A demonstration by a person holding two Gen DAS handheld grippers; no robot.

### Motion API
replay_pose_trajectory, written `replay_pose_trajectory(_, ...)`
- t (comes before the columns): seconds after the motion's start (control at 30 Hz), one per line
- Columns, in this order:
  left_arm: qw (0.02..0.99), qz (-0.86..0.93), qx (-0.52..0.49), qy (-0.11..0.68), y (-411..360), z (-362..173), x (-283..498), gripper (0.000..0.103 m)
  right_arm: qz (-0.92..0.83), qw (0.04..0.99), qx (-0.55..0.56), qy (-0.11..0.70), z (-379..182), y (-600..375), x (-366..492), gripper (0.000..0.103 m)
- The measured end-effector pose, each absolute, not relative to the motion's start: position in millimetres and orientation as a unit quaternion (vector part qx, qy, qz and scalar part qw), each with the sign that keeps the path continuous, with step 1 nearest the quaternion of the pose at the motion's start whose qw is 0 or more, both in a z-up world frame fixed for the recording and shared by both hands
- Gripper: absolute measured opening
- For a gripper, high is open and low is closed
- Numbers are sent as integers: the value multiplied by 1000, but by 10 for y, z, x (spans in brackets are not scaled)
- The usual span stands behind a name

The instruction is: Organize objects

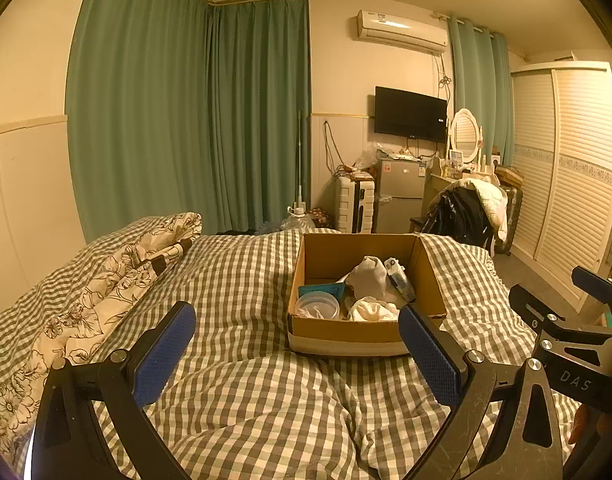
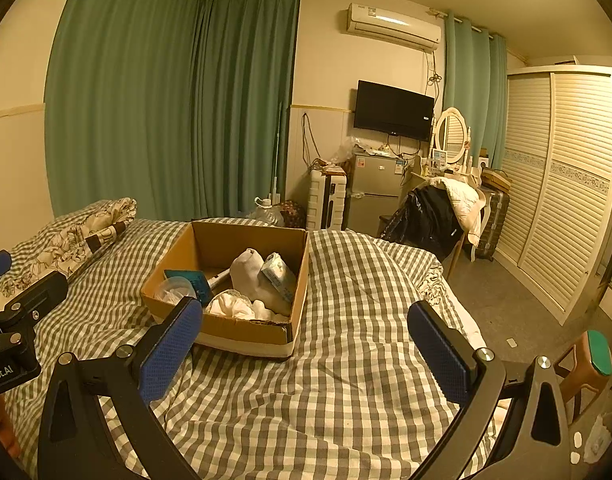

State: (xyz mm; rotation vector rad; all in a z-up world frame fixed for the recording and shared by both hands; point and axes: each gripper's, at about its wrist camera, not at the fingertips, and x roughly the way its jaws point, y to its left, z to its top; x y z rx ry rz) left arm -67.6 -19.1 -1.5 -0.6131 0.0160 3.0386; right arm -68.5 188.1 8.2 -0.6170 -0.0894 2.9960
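Observation:
An open cardboard box sits on the checked bed cover. It holds a grey sock, white cloth, a clear plastic tub, a teal card and a tissue pack. My left gripper is open and empty, just short of the box's near wall. In the right wrist view the box lies ahead to the left, and my right gripper is open and empty over the cover beside it. The right gripper also shows at the left wrist view's right edge.
A flowered quilt lies bunched at the bed's left. Beyond the bed stand a water jug, a white suitcase, a small fridge, a chair piled with clothes and a louvred wardrobe. A stool stands at right.

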Motion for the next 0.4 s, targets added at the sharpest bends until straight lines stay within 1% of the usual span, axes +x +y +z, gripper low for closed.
replay_pose_trajectory(0.4,21,980,-200,13,-187,-37,-678,103,977,39,-206,-31,66,1887,-699,103)
